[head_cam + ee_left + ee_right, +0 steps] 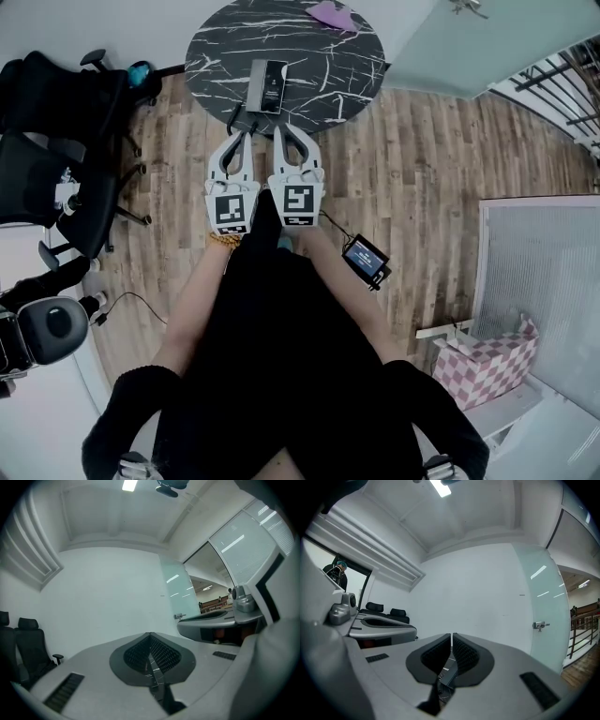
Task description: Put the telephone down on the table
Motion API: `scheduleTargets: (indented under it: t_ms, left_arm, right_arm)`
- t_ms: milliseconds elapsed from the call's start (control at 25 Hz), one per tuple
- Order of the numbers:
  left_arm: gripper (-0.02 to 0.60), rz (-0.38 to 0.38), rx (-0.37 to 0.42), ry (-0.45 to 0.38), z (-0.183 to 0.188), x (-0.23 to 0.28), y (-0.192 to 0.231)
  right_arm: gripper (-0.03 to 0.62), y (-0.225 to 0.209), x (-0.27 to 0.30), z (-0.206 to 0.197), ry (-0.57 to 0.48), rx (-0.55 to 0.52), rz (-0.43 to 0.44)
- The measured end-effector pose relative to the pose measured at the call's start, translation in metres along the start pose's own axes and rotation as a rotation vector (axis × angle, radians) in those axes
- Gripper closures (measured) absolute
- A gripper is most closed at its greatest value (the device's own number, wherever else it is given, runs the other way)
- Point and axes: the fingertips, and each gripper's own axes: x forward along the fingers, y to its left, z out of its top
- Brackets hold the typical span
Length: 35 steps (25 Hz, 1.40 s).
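The telephone, a dark flat handset with a grey edge, lies on the round black marble table, with no gripper touching it. Both grippers point level at the table's near edge, side by side just short of the phone. The left gripper is shut with nothing in it; in the left gripper view its ribbed pads meet. The right gripper is also shut and empty; in the right gripper view only a hairline slit shows between its pads, with the dark tabletop below.
A purple cloth lies at the table's far side. Black office chairs stand to the left. On the wooden floor to the right lie a small screen device and a pink checkered box, beside a white cabinet.
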Motion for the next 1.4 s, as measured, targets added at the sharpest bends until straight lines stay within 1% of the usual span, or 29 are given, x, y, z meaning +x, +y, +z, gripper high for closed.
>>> scheduleTargets:
  t_ms: [520,760,1120,1400]
  left_arm:
    - [0.568,0.019,-0.012,0.014,-0.009,-0.009,0.009]
    - [0.568,0.021,-0.028,0.024,-0.015,-0.014,0.010]
    - [0.568,0.012,-0.029,0.034,-0.021,-0.012,0.003]
    - [0.568,0.001,-0.020,0.049,-0.026,-0.013,0.000]
  right_arm:
    - [0.557,0.016,0.003,-0.008,0.028,-0.008,0.029]
    - [0.557,0.025,0.001,-0.017,0.056,-0.019,0.040]
    - [0.560,0.016,-0.001,-0.025,0.077,-0.006,0.032]
    - [0.563,0.018,0.003,-0.031,0.098,-0.004,0.048]
